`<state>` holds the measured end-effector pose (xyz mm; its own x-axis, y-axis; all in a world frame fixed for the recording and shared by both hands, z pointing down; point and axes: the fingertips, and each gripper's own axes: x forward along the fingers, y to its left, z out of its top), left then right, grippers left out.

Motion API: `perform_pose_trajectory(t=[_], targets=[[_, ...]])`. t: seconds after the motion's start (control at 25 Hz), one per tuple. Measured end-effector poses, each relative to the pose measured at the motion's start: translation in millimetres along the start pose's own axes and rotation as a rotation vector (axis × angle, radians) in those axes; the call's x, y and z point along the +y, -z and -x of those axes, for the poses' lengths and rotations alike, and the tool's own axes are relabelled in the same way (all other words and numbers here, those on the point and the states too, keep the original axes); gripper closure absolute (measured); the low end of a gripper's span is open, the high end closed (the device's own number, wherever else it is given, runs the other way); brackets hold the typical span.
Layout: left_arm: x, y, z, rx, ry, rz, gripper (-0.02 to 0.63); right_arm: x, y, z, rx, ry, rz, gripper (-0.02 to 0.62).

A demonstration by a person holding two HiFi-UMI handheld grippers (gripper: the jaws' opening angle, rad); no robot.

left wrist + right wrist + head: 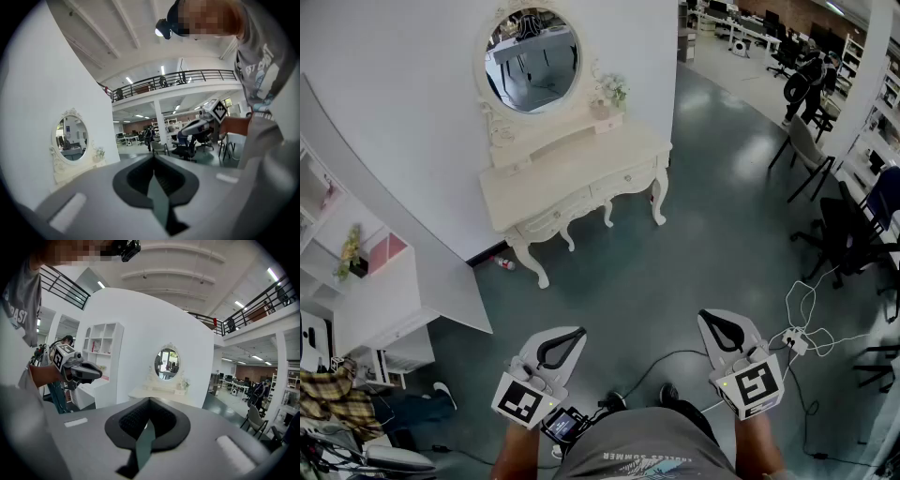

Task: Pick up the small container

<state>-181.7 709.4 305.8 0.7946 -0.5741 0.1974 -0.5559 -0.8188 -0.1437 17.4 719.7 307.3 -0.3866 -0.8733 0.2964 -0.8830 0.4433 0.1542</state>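
Note:
A white vanity table (581,173) with an oval mirror (532,61) stands against the wall, well ahead of me. At its back right corner are a small pot of flowers (614,91) and a small pinkish container (600,111). Both grippers hang over the grey floor, far short of the table. My left gripper (572,335) is shut and holds nothing; in its own view the left gripper (153,159) shows its jaws pressed together. My right gripper (710,319) also looks shut and bare, and in its own view the right gripper (149,401) has its jaws meeting.
A white shelf unit (375,300) stands at the left by a curved wall. A small red and white object (503,263) lies by a table leg. Cables and a power strip (795,339) trail on the floor at right, near office chairs (806,155). A person (811,80) stands far back.

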Motion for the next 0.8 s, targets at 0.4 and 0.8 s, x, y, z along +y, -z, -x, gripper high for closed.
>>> perform_pose_trajectory(t=[0.4, 0.8], targets=[[8, 11, 19, 0.002, 0.02, 0.009, 0.603, 22, -7, -7, 0.011, 0.007, 0.01, 0.597], [17, 19, 34, -0.02, 0.046, 0.015, 0.603, 42, -16, -12, 0.016, 0.026, -0.005, 0.595]])
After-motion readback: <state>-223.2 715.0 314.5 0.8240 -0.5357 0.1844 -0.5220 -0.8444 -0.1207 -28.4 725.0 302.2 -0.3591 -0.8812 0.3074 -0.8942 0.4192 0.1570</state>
